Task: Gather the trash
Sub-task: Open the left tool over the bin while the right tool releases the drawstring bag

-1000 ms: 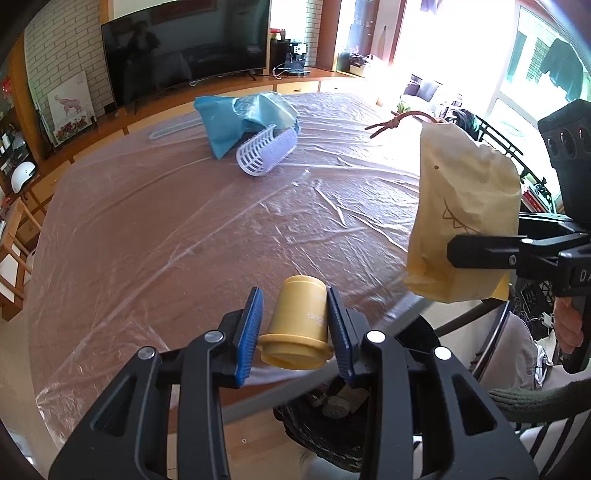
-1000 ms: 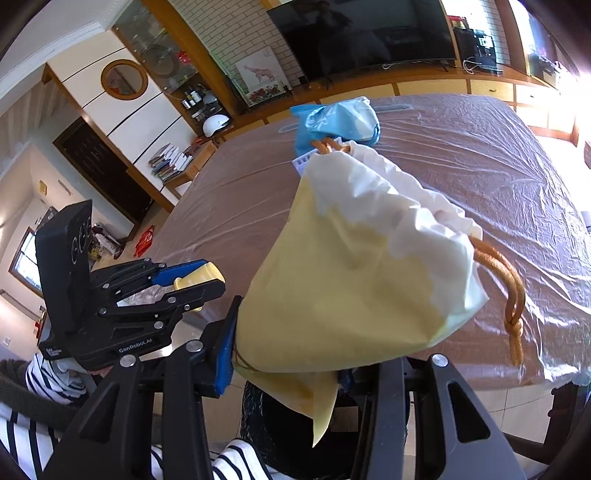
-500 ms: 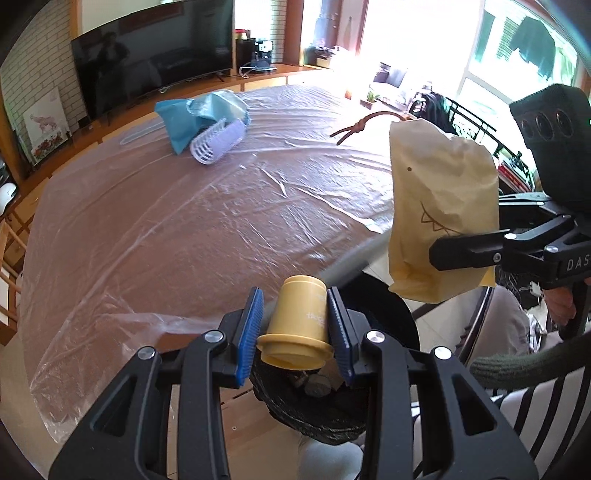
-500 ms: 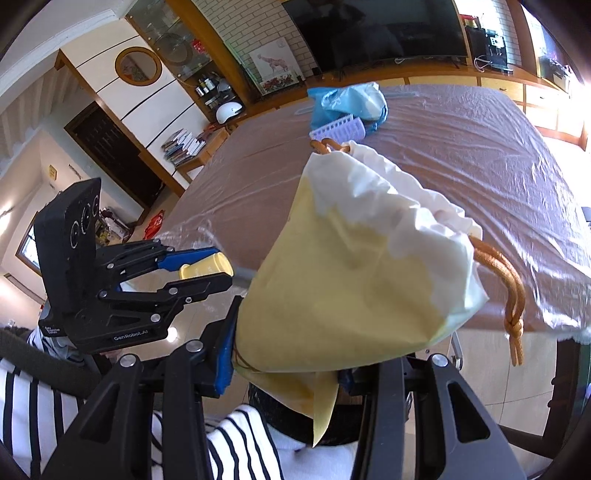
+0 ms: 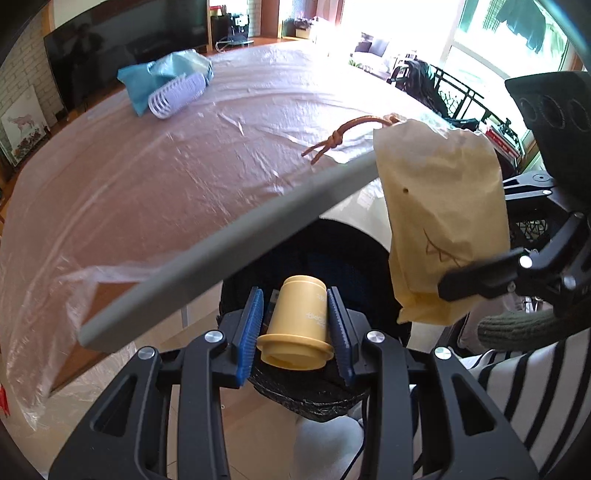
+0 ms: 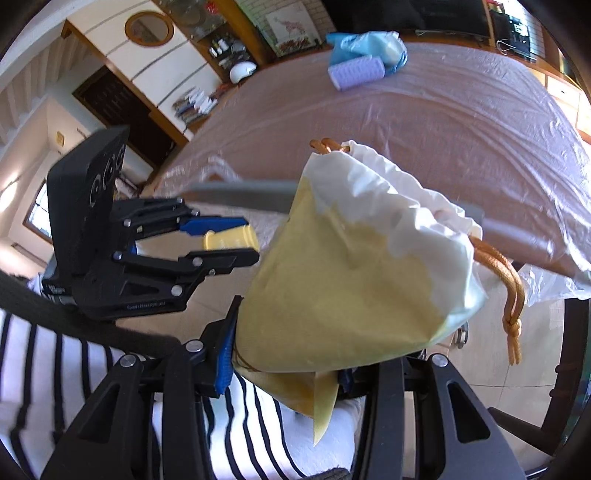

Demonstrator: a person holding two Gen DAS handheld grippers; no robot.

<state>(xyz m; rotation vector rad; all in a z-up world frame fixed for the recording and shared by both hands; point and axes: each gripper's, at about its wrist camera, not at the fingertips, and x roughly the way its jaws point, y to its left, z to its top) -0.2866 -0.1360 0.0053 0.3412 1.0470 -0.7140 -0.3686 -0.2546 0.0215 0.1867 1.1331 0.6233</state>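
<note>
Between left tongs [image 5: 295, 325]: cup [image 5: 297, 328] (clamped)

A broad worktop [image 5: 155, 192] under crinkled clear plastic sheeting fills the middle of the room. Behind it a dark television [image 5: 122, 48] stands on a long wooden cabinet against a pale brick wall [image 5: 18, 74], with a framed animal picture [image 5: 20, 129] leaning beside it. Bright daylight floods through large windows [image 5: 480, 40] above a black railing [image 5: 461, 99]. White cupboards [image 6: 166, 70] and an oval mirror [image 6: 149, 28] line another wall. The floor [image 5: 155, 332] is pale tile.
</note>
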